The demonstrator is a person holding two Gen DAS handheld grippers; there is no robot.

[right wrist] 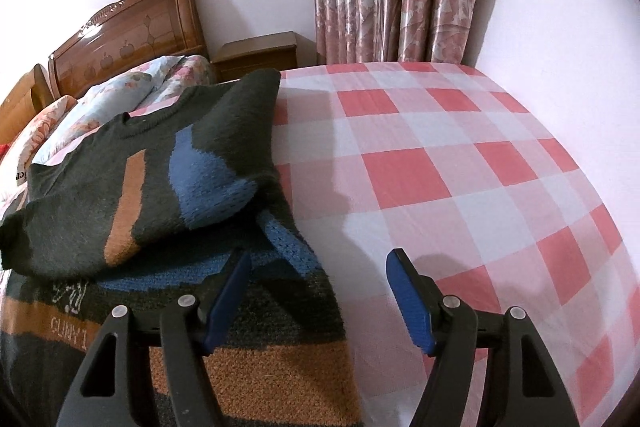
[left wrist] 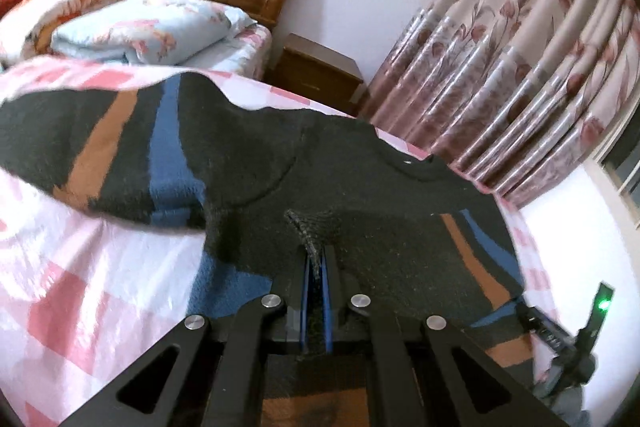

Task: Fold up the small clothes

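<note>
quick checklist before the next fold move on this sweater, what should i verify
1. Left gripper pinches the sweater: ok, a knit fold sits between the shut jaws.
2. Right gripper free to take a new hold: ok, jaws open, nothing between them.
3. Sleeve folded across the body: ok, it lies on top.
4. Bare bedsheet beside the sweater: ok.
5. Hem lying flat: cannot tell, the grippers hide it.
6. Other sleeve folded in: cannot tell.
</note>
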